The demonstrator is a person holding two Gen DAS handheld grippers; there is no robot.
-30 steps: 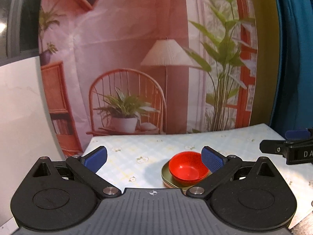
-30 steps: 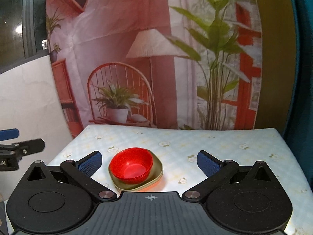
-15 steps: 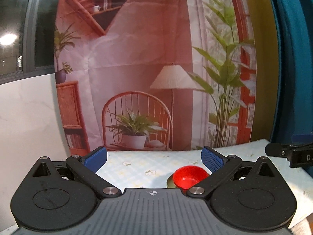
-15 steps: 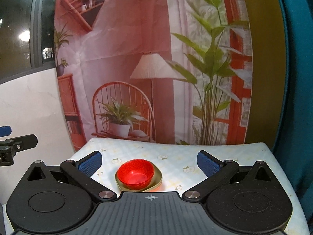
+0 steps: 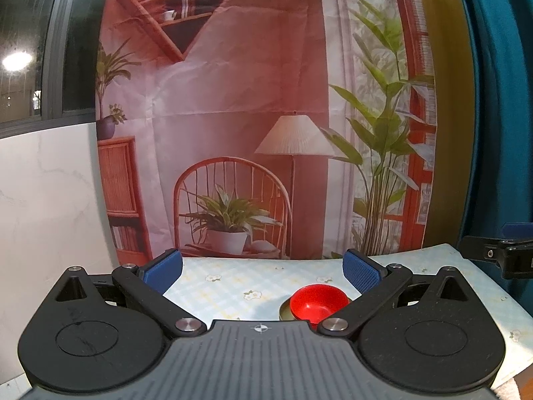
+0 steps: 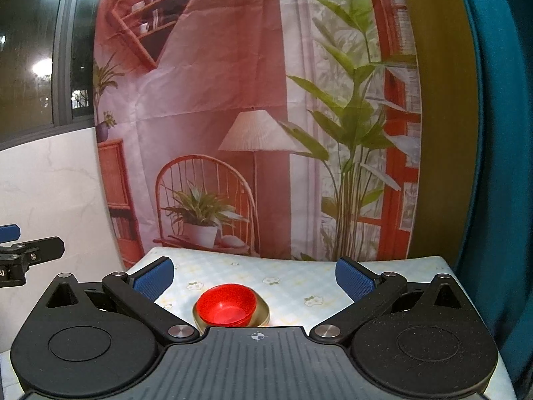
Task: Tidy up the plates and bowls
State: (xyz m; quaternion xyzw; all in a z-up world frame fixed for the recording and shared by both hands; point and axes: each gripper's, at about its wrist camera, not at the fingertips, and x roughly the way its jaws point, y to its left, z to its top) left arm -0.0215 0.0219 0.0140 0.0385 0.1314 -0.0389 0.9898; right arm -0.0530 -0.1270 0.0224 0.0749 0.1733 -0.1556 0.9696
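Note:
A red bowl [image 5: 316, 301] sits in an olive-green plate [image 5: 283, 311] on the floral tablecloth. In the right wrist view the red bowl [image 6: 226, 306] and the plate [image 6: 261, 313] lie low in the middle. My left gripper [image 5: 263, 268] is open and empty, held back from the stack and above it; the bowl lies near its right finger. My right gripper [image 6: 255, 275] is open and empty, also held back and above the stack. Each gripper shows at the edge of the other's view: the right one [image 5: 499, 255], the left one [image 6: 23, 250].
The table with the pale floral cloth [image 6: 293, 286] stands against a printed backdrop [image 5: 250, 116] of a chair, lamp and plants. A white wall panel [image 5: 50, 200] is at left. A teal curtain [image 6: 493, 133] hangs at right, by the table's right edge.
Both grippers have pulled back and risen from the bowl and plate, which look smaller and lower in both views. Both stay open and empty.

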